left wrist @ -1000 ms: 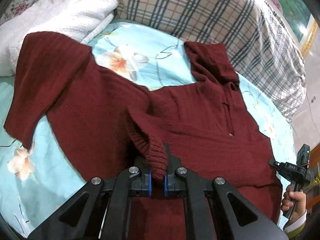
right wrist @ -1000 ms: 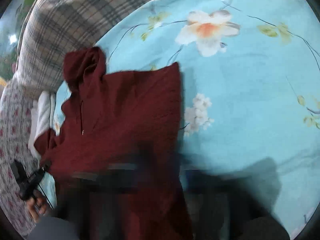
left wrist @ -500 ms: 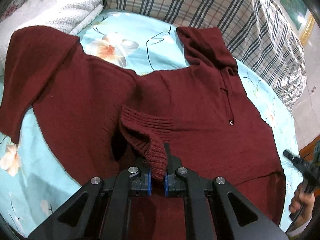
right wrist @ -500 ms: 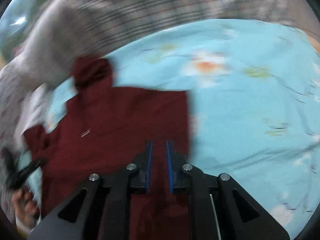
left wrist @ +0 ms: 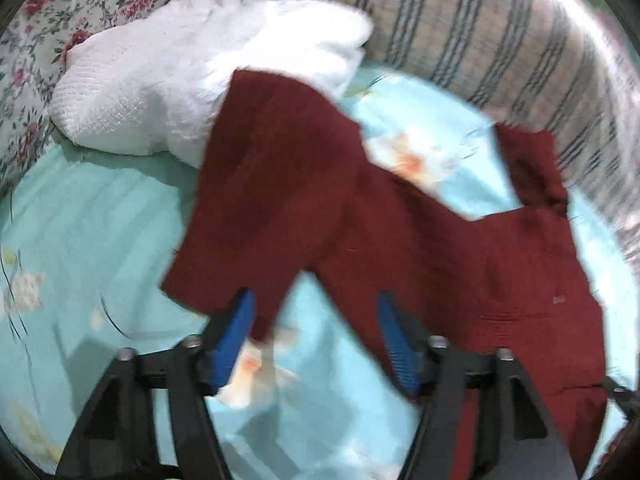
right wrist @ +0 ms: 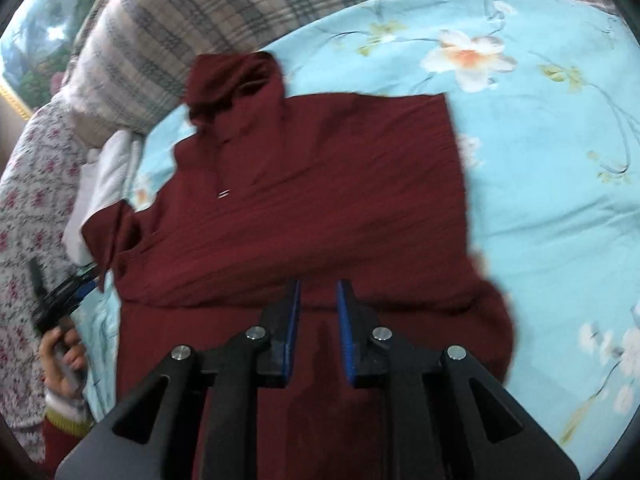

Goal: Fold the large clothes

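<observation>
A dark red knit hooded sweater (left wrist: 460,256) lies spread on the light blue floral bedsheet (left wrist: 92,240). Its left sleeve (left wrist: 276,188) stretches out over the white blanket. My left gripper (left wrist: 314,300) is open and empty, just before the sleeve's cuff end. In the right wrist view the sweater (right wrist: 320,184) lies with its right side folded in and the hood (right wrist: 236,80) at the top. My right gripper (right wrist: 317,286) is open a little and empty, over the sweater's lower part. The left gripper also shows in that view (right wrist: 60,300) at the left edge.
A folded white knit blanket (left wrist: 192,76) lies at the far left. A plaid quilt (left wrist: 500,40) is bunched along the back. A floral cover (right wrist: 28,200) lies at the bed's left side.
My left gripper let go of the cuff, opened wide and swung left toward the spread sleeve. My right gripper has opened slightly and its view has steadied over the sweater.
</observation>
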Action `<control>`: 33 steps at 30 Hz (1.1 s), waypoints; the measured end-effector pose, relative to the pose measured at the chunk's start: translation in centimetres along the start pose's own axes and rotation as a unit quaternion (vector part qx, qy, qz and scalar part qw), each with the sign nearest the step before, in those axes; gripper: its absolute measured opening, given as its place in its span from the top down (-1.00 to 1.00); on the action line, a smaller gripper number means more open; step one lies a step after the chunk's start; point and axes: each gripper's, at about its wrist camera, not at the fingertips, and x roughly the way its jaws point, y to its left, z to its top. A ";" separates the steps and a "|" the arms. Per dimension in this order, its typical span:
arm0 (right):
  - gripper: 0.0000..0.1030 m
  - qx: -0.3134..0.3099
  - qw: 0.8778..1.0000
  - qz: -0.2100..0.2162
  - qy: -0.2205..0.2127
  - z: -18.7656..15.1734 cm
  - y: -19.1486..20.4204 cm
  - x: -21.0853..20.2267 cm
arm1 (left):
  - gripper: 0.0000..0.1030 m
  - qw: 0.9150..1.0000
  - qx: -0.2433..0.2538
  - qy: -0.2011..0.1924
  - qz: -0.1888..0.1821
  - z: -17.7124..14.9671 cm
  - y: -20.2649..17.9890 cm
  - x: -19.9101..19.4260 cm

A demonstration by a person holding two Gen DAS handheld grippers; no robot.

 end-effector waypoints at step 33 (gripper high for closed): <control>0.61 0.036 0.998 0.049 -0.033 -2.8 -0.6 -4.8 | 0.97 0.932 0.130 0.015 -0.338 -5.5 -23.1 -11.2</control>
